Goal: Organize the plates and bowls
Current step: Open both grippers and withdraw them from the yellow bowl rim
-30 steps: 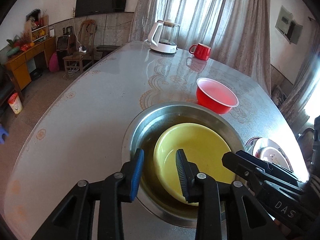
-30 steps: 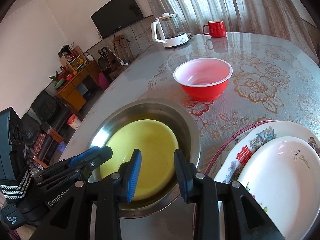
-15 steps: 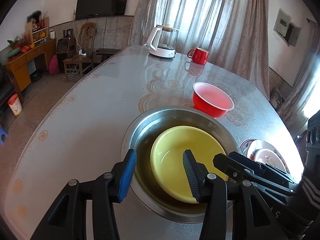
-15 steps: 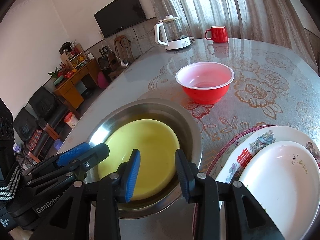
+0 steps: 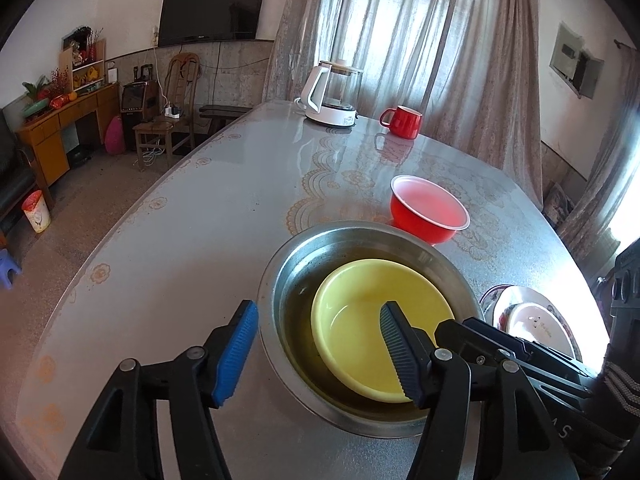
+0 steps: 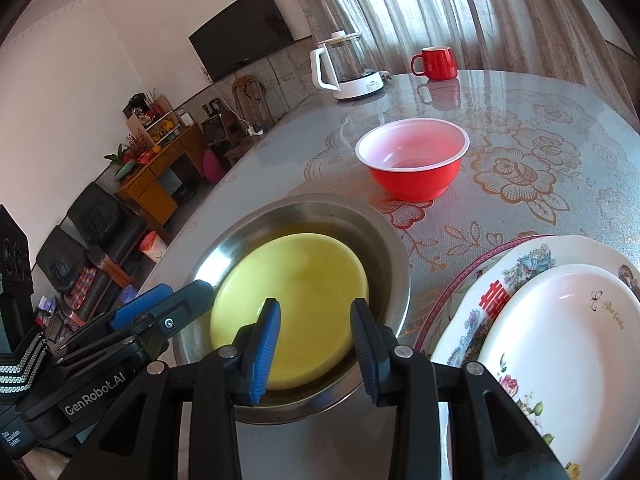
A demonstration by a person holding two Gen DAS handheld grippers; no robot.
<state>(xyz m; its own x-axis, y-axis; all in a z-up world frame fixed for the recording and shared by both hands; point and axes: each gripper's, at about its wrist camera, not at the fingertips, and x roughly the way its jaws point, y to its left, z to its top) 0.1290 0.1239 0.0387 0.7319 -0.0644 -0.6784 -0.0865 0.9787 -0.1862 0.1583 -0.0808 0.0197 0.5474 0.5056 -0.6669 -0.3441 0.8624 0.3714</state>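
A yellow bowl [image 5: 360,312] [image 6: 304,280] lies inside a steel basin [image 5: 280,264] [image 6: 384,240] on the patterned table. A red bowl [image 5: 428,210] [image 6: 412,160] stands just beyond the basin. My left gripper [image 5: 318,354] straddles the basin's near left rim. Its jaws are opening, and its pads touch nothing. My right gripper [image 6: 316,350] hovers open over the near edge of the yellow bowl, holding nothing. A white plate [image 6: 560,340] is stacked on a floral plate [image 6: 520,272] to the right of the basin.
A white-based glass kettle [image 5: 330,96] [image 6: 348,68] and a red mug [image 5: 402,122] [image 6: 436,62] stand at the table's far end. The table edge [image 5: 132,220] curves along the left, with floor and furniture beyond it.
The left gripper's jaws have spread much wider and it has drawn back a little from the basin. The right gripper has stayed put.
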